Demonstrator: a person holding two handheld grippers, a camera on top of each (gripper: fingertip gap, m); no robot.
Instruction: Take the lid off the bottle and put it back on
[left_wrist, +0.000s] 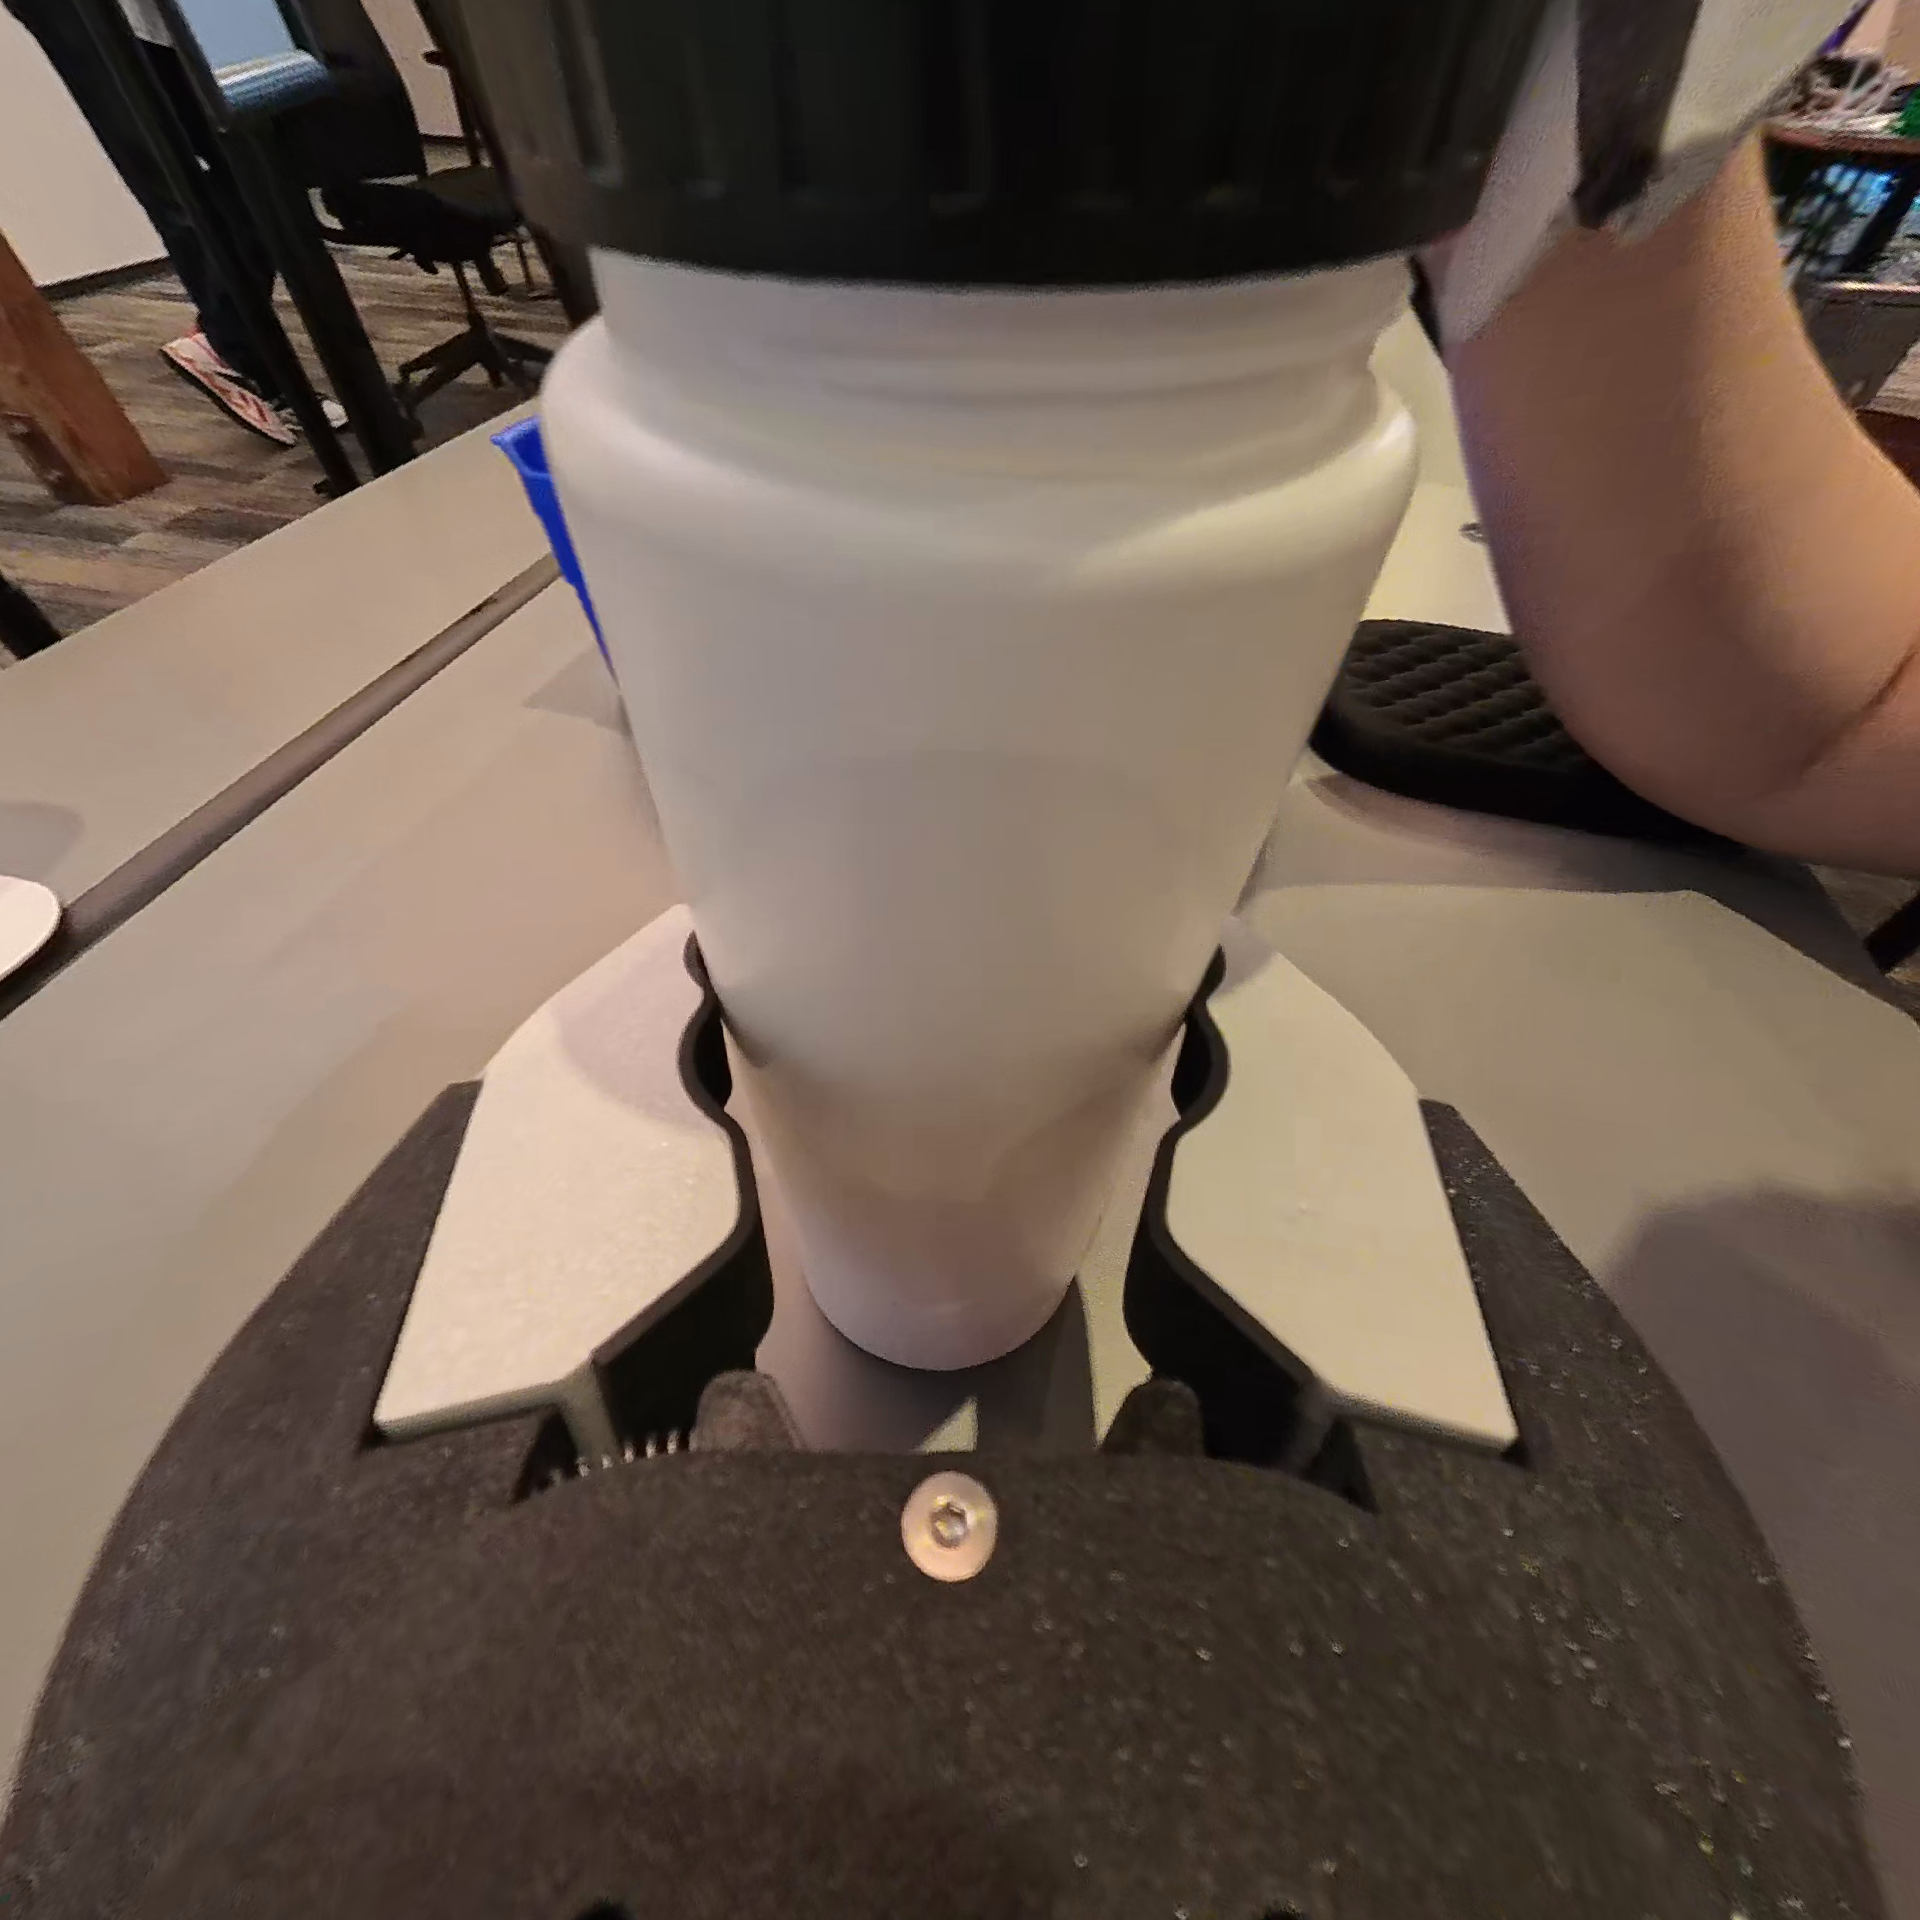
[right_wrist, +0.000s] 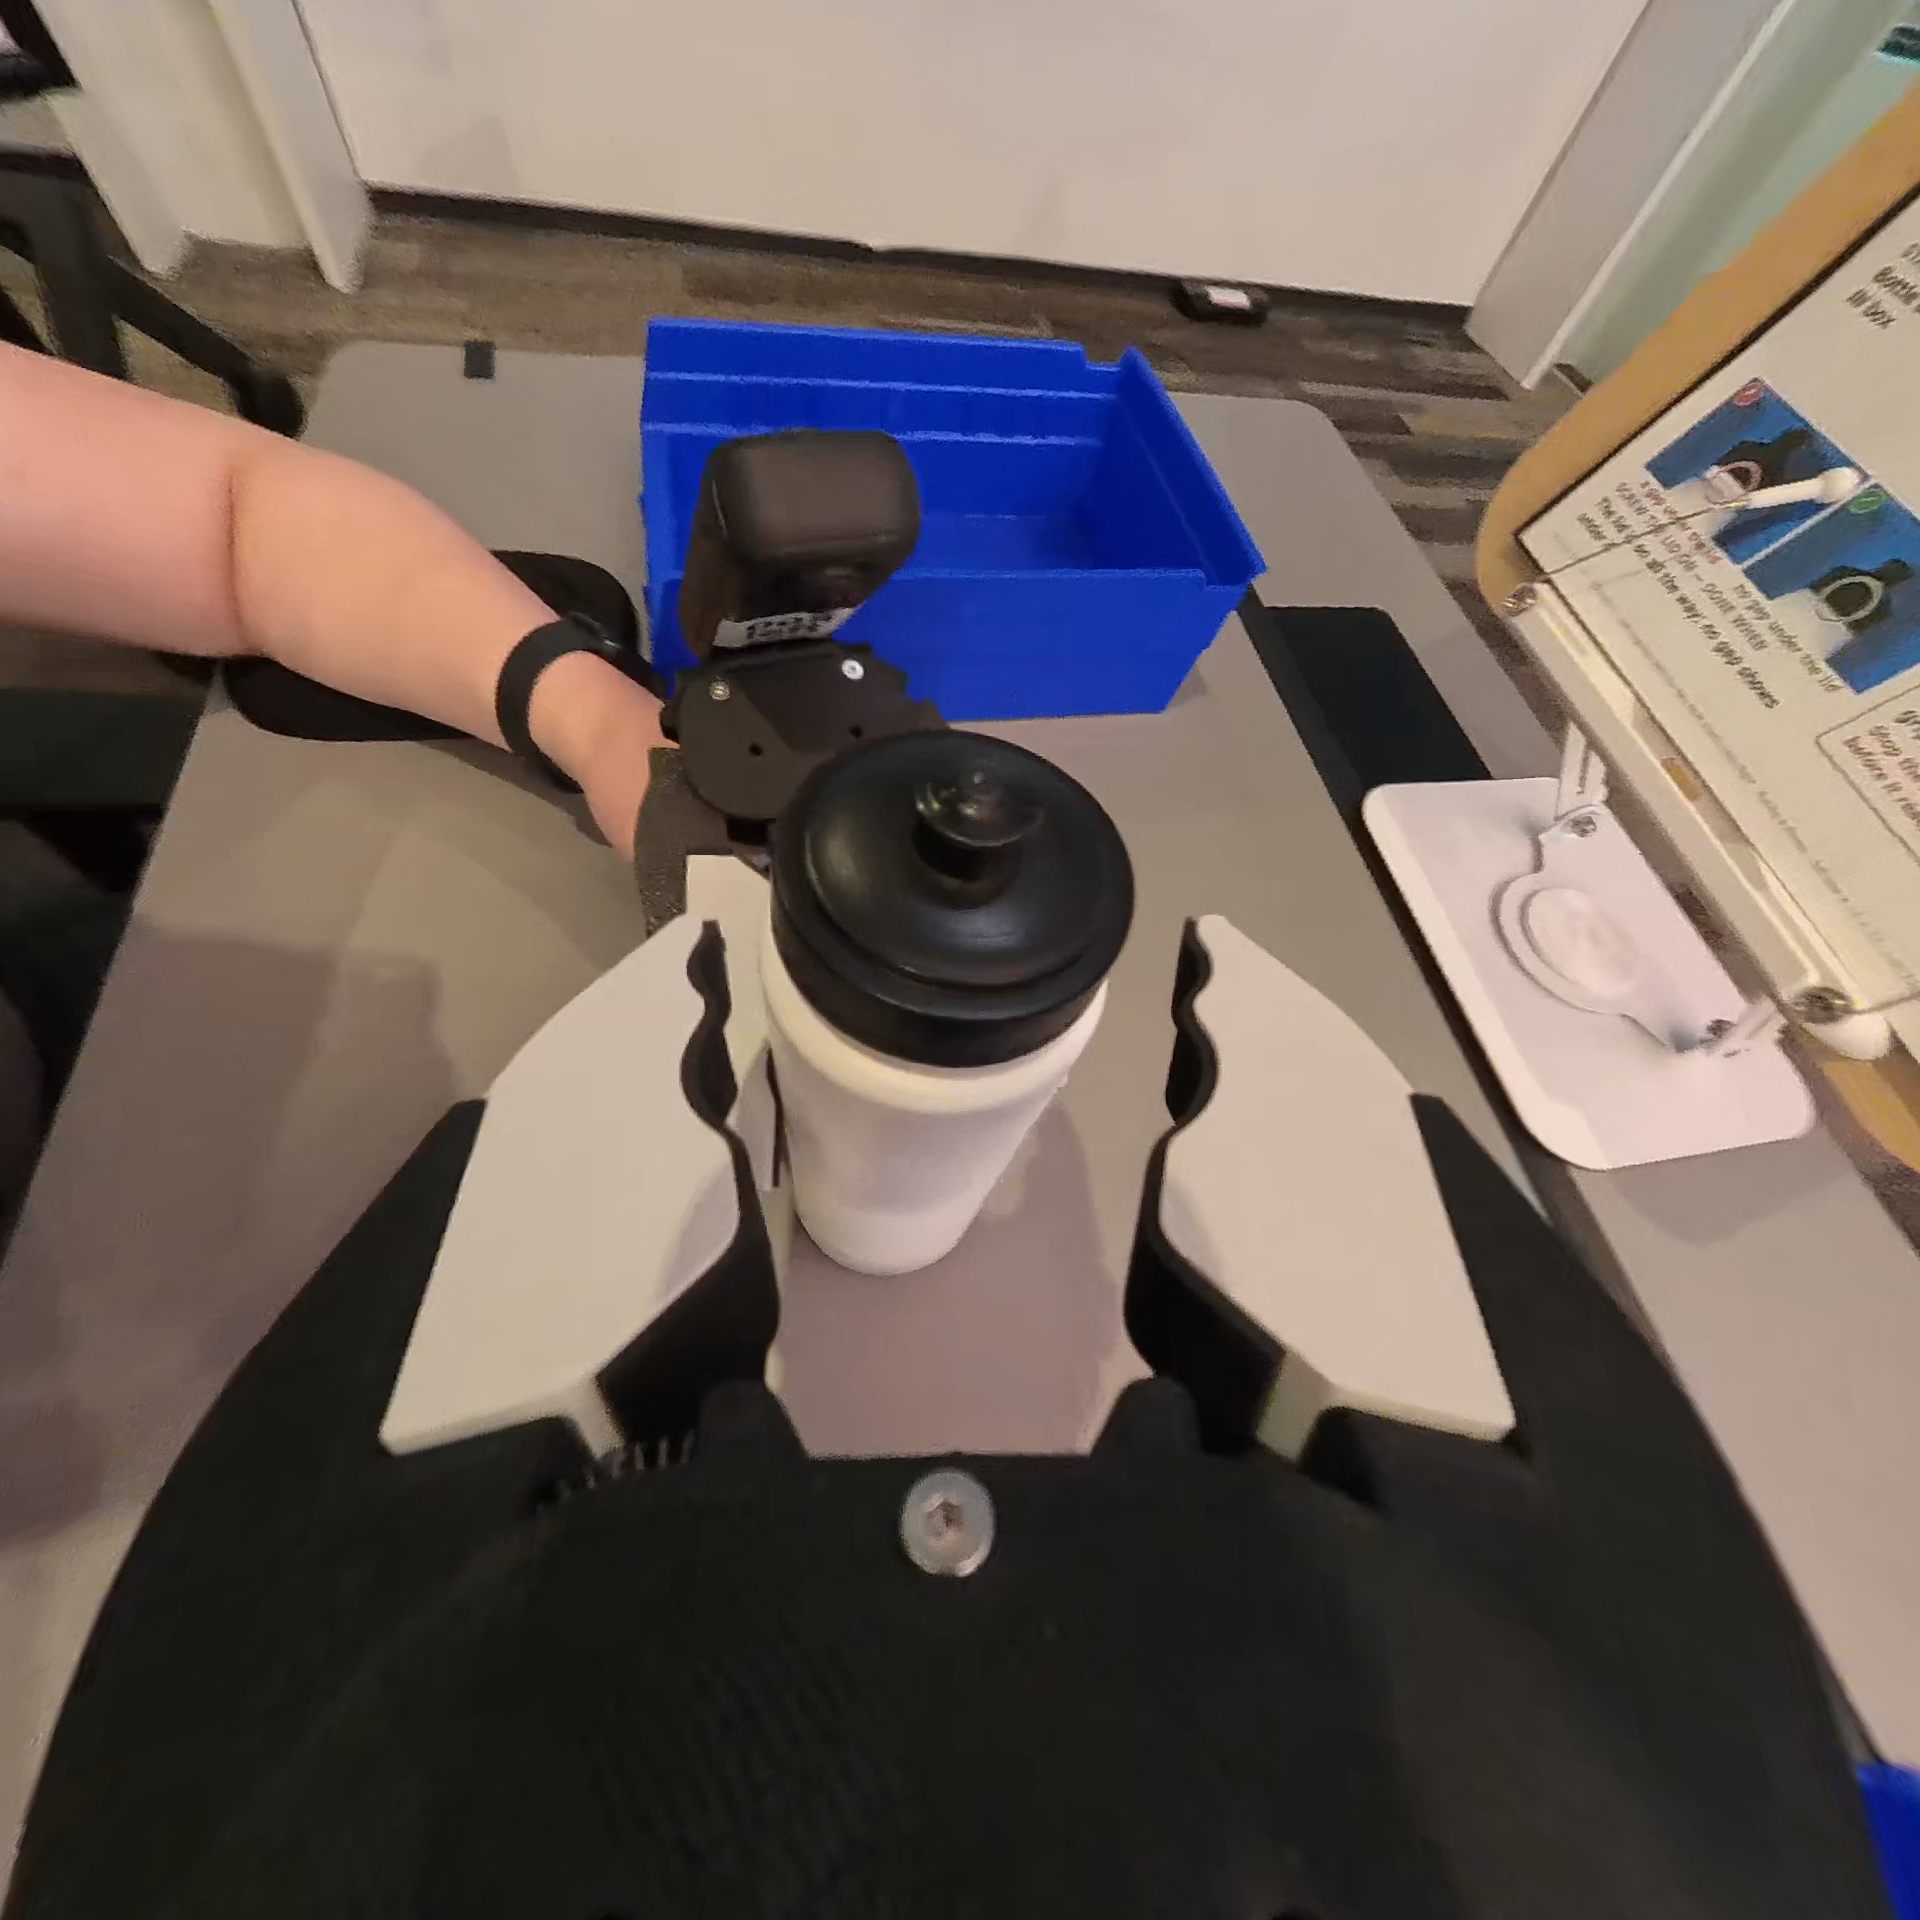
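One white bottle (right_wrist: 914, 1132) is standing upright on the grey table (right_wrist: 343, 987), and one black lid (right_wrist: 951, 914) is sitting on its neck, with a small spout rising from the lid's middle. Two grippers are working around it. The left gripper (left_wrist: 951, 1049) is clamping the bottle's body between its two fingers (left_wrist: 717, 1060), the wavy black pads pressing against the white wall on both sides; in the right wrist view the same tool is showing from behind the bottle, with one black camera (right_wrist: 800, 530) mounted on top and one forearm (right_wrist: 312, 582) wearing a black wristband reaching in from the left. The right gripper (right_wrist: 951, 1029) is hovering above the bottle with its jaws spread wide, one finger on each side, the left finger just beside the bottle and the right one apart from it. One blue bin (right_wrist: 935, 520) is sitting beyond the bottle. One instruction board (right_wrist: 1766, 540) on a white stand (right_wrist: 1558, 987) is leaning at the right.
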